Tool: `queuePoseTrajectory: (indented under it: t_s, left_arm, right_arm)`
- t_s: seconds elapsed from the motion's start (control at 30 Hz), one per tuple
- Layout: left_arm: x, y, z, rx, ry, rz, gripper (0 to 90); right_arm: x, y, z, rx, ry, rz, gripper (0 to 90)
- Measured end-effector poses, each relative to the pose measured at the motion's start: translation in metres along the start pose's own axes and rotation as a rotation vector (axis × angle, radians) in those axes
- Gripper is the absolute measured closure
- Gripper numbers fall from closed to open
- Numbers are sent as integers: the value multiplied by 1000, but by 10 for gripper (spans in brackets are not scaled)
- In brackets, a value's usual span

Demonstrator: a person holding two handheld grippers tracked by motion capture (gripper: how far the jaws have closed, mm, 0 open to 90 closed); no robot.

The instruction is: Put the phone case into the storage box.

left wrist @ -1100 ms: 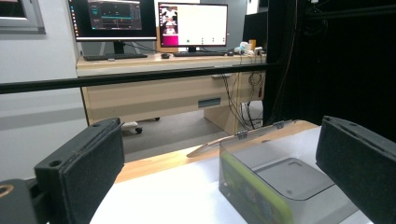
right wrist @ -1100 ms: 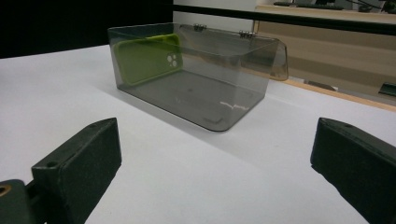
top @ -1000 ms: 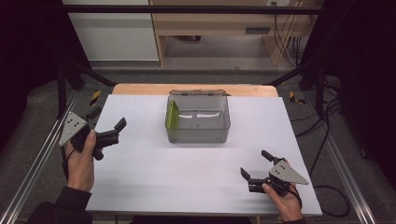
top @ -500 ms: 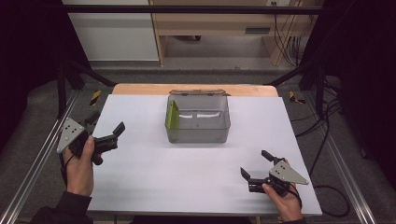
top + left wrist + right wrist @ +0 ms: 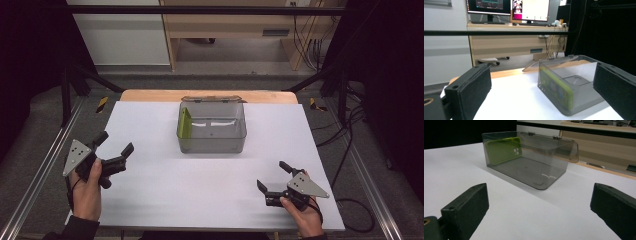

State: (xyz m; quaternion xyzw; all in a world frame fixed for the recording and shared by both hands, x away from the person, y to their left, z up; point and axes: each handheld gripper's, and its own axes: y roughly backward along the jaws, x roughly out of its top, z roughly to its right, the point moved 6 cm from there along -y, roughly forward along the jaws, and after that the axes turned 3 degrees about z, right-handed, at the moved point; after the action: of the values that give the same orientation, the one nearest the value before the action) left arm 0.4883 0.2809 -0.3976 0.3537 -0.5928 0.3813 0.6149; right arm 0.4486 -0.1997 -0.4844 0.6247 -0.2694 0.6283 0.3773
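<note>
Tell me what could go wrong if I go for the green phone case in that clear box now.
The green phone case stands on edge against the clear box's left wall, leaving a jaw little room behind it. A push from either open gripper, left or right, might slide the light-looking box across the table. The open lid hangs off the far side, so the box could tip.

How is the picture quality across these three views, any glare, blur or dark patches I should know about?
High view: the table is evenly lit while the surroundings fall into deep shadow, and white glare streaks show inside the clear box. Left gripper view: the near jaws are soft, the green phone case is slightly blurred, and the monitors are bright. Right gripper view: the box is fairly sharp, with a small glint on its floor.
</note>
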Motion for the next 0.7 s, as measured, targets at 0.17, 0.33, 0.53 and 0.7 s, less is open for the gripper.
queuePoseTrajectory:
  t_s: [0.17,0.33,0.53,0.7]
  left_arm:
    - [-10,3,-4,15,13,-8,16]
    - [-17,7,-8,30,29,-5,17]
    - [-20,12,-12,43,29,1,19]
    - [-25,18,-18,61,32,8,19]
  right_arm:
    - [0,0,0,-1,0,-2,20]
    - [0,0,0,-4,6,-2,20]
    - [0,0,0,-8,10,-3,20]
    - [-1,-1,-1,-6,14,-9,21]
